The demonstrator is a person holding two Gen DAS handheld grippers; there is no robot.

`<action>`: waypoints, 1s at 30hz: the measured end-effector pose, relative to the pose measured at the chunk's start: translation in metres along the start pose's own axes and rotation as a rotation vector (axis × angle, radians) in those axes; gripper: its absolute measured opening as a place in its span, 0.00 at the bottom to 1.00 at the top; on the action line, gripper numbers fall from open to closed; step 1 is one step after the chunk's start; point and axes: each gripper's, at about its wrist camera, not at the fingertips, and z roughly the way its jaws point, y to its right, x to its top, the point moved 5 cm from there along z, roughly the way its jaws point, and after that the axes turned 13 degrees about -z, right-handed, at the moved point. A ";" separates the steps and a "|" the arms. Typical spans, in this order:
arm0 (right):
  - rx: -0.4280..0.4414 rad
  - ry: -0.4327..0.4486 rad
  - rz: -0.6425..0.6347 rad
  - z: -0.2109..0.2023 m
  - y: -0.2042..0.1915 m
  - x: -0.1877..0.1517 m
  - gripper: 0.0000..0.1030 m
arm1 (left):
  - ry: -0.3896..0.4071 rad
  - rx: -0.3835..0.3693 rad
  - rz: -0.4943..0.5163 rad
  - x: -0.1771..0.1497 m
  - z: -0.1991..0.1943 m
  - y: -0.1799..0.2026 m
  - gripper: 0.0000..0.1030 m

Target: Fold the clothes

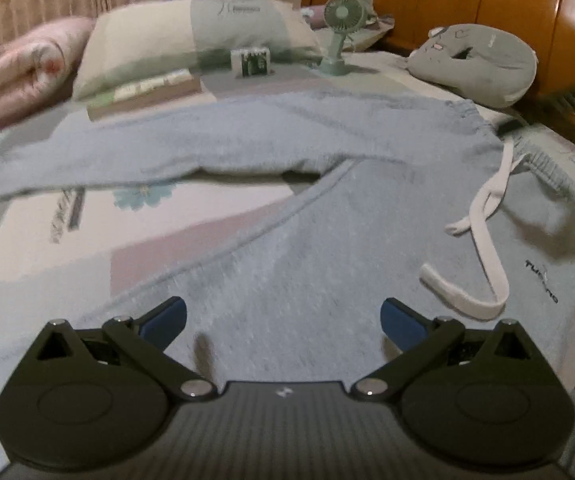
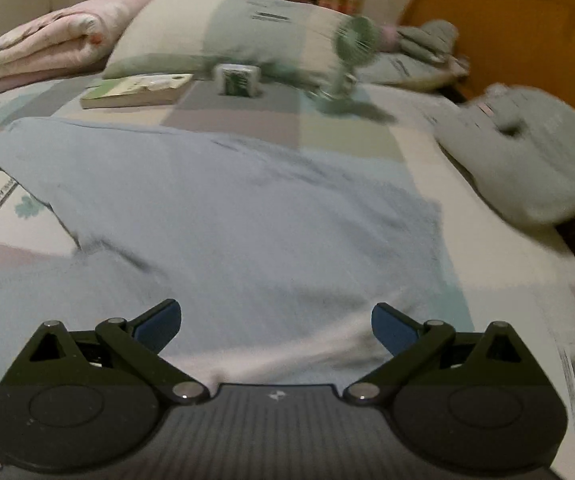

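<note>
Looking from the left wrist: left gripper (image 1: pixel 283 322), fingers apart, over blue sweatpants (image 1: pixel 287 248) on the bed (image 1: pixel 47 272) (white drawstring (image 1: pixel 483 240), partly legible "TU…" print). Right wrist: right gripper (image 2: pixel 275 322), likewise apart, above the sweatpants (image 2: pixel 227 216); neither drawstring nor print shows.

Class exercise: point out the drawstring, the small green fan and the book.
drawstring (image 1: pixel 483 216): left wrist view, on the white cord where it crosses itself.
small green fan (image 1: pixel 342 11): left wrist view, on its round grille.
book (image 2: pixel 137 90): right wrist view, on its cover.
</note>
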 end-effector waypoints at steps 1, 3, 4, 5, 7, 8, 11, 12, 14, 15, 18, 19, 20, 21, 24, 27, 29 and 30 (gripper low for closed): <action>0.001 -0.003 -0.009 0.007 -0.009 0.013 1.00 | -0.027 -0.018 -0.016 -0.004 0.005 -0.004 0.99; 0.032 -0.001 0.005 0.020 -0.025 0.028 1.00 | -0.047 -0.057 -0.020 -0.006 0.008 -0.010 0.99; 0.056 0.004 0.008 0.025 -0.034 0.029 1.00 | -0.050 -0.075 -0.012 -0.004 0.007 -0.012 0.99; 0.081 0.008 0.010 0.031 -0.043 0.030 1.00 | -0.053 -0.093 -0.004 -0.001 0.007 -0.015 0.99; 0.093 -0.004 -0.004 0.042 -0.056 0.022 1.00 | -0.062 -0.129 -0.010 0.008 0.008 -0.020 0.99; 0.086 -0.009 -0.018 0.044 -0.059 0.017 1.00 | -0.069 -0.147 -0.030 0.016 0.010 -0.022 0.99; 0.057 -0.018 -0.061 0.046 -0.062 -0.001 1.00 | -0.066 -0.209 -0.099 0.048 0.023 -0.027 0.99; 0.056 -0.015 -0.069 0.043 -0.062 -0.008 1.00 | -0.066 -0.229 -0.109 0.058 0.030 -0.024 0.99; 0.092 0.007 -0.071 0.035 -0.059 -0.020 1.00 | -0.081 -0.266 -0.127 0.074 0.049 -0.016 0.99; 0.104 0.016 -0.071 0.031 -0.058 -0.025 1.00 | -0.098 -0.282 -0.136 0.080 0.059 -0.010 0.99; 0.124 0.040 -0.074 0.022 -0.057 -0.034 1.00 | -0.146 -0.329 -0.163 0.096 0.092 0.007 0.99; 0.125 0.048 -0.077 0.021 -0.057 -0.035 1.00 | -0.163 -0.345 -0.172 0.102 0.103 0.013 0.99; 0.125 0.056 -0.081 0.019 -0.057 -0.036 1.00 | -0.179 -0.360 -0.181 0.107 0.113 0.018 0.99; 0.136 0.065 -0.082 0.018 -0.057 -0.036 1.00 | -0.195 -0.376 -0.190 0.113 0.124 0.024 0.99; 0.169 0.084 -0.092 0.017 -0.057 -0.034 1.00 | -0.264 -0.499 -0.251 0.128 0.133 0.043 0.99; 0.175 0.079 -0.116 0.023 -0.056 -0.030 1.00 | -0.294 -0.598 -0.321 0.145 0.139 0.054 0.99; 0.162 0.076 -0.132 0.027 -0.055 -0.027 1.00 | -0.279 -0.614 -0.347 0.157 0.143 0.055 0.99; 0.162 0.075 -0.137 0.028 -0.054 -0.025 1.00 | -0.272 -0.624 -0.363 0.163 0.146 0.054 0.99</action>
